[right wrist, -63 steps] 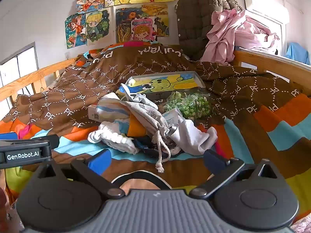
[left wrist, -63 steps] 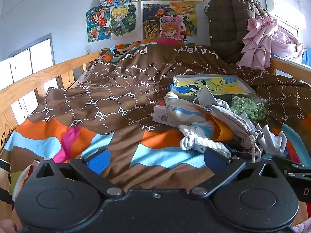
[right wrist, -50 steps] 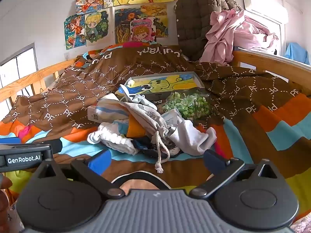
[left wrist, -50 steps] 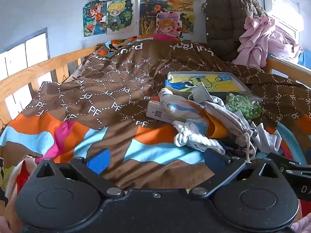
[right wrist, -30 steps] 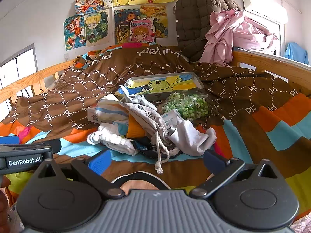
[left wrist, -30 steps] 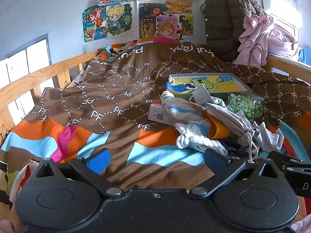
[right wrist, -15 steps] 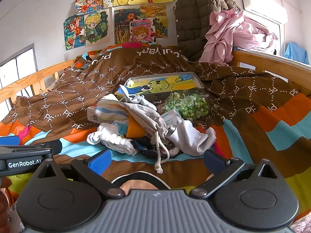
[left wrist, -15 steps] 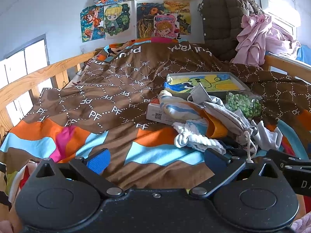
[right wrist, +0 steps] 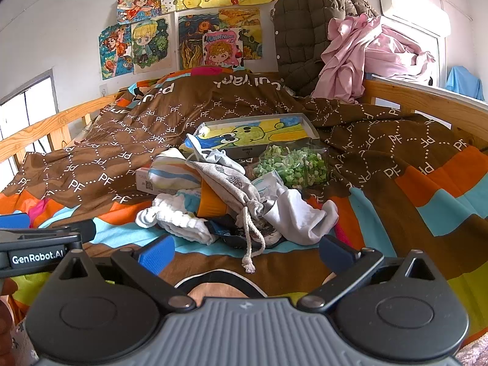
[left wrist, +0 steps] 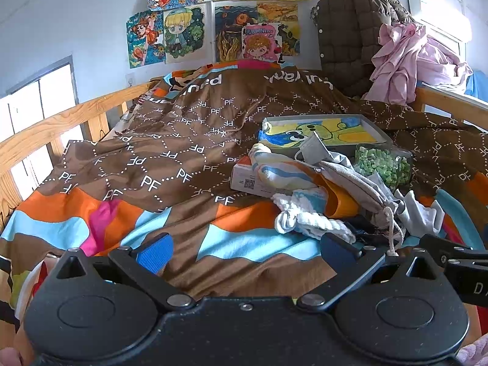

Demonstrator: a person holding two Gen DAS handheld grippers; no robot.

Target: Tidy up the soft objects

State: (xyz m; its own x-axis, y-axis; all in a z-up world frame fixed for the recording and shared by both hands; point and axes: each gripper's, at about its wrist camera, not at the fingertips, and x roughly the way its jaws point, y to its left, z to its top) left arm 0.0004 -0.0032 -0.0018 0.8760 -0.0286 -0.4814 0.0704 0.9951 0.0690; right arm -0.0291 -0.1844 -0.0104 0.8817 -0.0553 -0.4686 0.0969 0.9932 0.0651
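On the bed's patterned quilt (right wrist: pixel 396 164), just in front of the flat picture box (right wrist: pixel 256 135), lies the heap of soft objects (right wrist: pixel 231 195): limp socks, a grey drawstring pouch (right wrist: pixel 231 183), ribbed white cloth. Both the left hand-held gripper (left wrist: pixel 244 247) and right hand-held gripper (right wrist: pixel 244 250) hover short of it, jaws apart, empty. A pinch could snag the pouch's dangling cord and drag several pieces together.

A heap of soft things (right wrist: pixel 231 195) lies on the bed (right wrist: pixel 396 213), in front of both claws. In it a drawstring pouch (right wrist: pixel 231 183) lies across the middle, a white sock (right wrist: pixel 180 221) to its left, a grey garment (right wrist: pixel 302 216) to its right. Behind the heap sit a bag of small pieces (right wrist: pixel 292 166) and, farther back, a flat picture box (right wrist: pixel 253 135). Clothes (right wrist: pixel 360 55) hang on the rail at the far right.
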